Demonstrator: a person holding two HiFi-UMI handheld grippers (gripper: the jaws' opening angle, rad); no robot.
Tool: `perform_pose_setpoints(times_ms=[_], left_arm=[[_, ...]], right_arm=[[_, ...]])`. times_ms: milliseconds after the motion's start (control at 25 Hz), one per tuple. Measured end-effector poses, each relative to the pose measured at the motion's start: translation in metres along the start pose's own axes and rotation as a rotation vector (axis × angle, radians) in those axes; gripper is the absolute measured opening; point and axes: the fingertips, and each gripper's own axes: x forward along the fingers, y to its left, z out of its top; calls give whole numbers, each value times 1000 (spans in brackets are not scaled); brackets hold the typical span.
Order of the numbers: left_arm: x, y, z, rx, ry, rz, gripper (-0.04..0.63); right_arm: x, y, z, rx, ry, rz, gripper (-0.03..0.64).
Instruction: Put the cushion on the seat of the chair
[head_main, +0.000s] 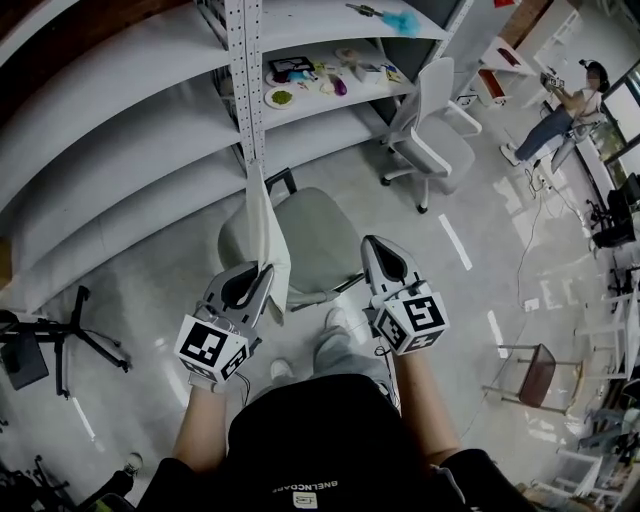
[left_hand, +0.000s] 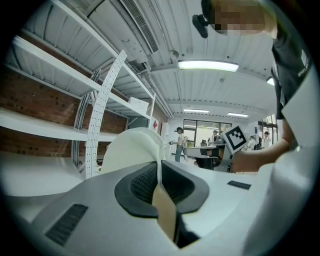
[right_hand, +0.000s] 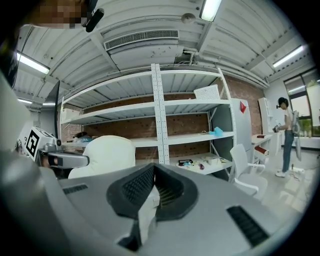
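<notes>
Underfoot, the floor (head_main: 150, 290) was pale grey and glossy, marked with short white stripes towards the right of the head view. White shelving (head_main: 130, 140) curved across the upper left, carried on a perforated upright post (head_main: 247, 80). 1 shelf held a scatter of small objects (head_main: 310, 80) too small to identify. The right gripper view showed a red brick wall (right_hand: 185, 122) behind the shelves. The left gripper view showed a ribbed white ceiling with lit strip lights (left_hand: 207, 65). A white office chair (head_main: 435, 125) stood at upper centre-right, a person (head_main: 572, 100) was in the upper right corner, a black stand (head_main: 60, 340) stood at the left edge and a small stool (head_main: 535, 372) at lower right.

The chair (head_main: 320, 235) for the task, with a grey-green seat, stood at frame centre, just ahead of the 2 grippers. The cushion (head_main: 268, 235), cream in colour, stood upright and edge-on over the left side of that seat, not lying flat on it. Whether it touched the seat could not be told. The left gripper (head_main: 258, 275) was clamped on the cushion's lower edge, and its own view showed the fabric running down between the closed jaws. The right gripper (head_main: 375, 248) was at the seat's right side, apart from the cushion, with its jaws together.
</notes>
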Motion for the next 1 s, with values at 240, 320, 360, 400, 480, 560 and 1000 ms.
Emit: perform_pose_setpoints(times_ms=[240, 320, 360, 400, 480, 560, 1000], left_arm=[[35, 11, -1, -3, 27, 48, 29], [48, 16, 1, -7, 33, 65, 29], [54, 18, 2, -8, 34, 72, 29], [60, 20, 3, -10, 35, 79, 29], [73, 22, 5, -14, 36, 94, 29], [86, 23, 7, -13, 41, 111, 29], [160, 30, 13, -53, 53, 192, 29]], right_arm=[[27, -37, 0, 36, 9, 41, 9], [38, -49, 1, 44, 12, 57, 9], [43, -55, 2, 47, 14, 66, 9], [48, -60, 3, 49, 16, 76, 9], [58, -72, 4, 51, 18, 96, 9], [66, -84, 6, 53, 19, 115, 9], [105, -161, 13, 76, 28, 203, 9]])
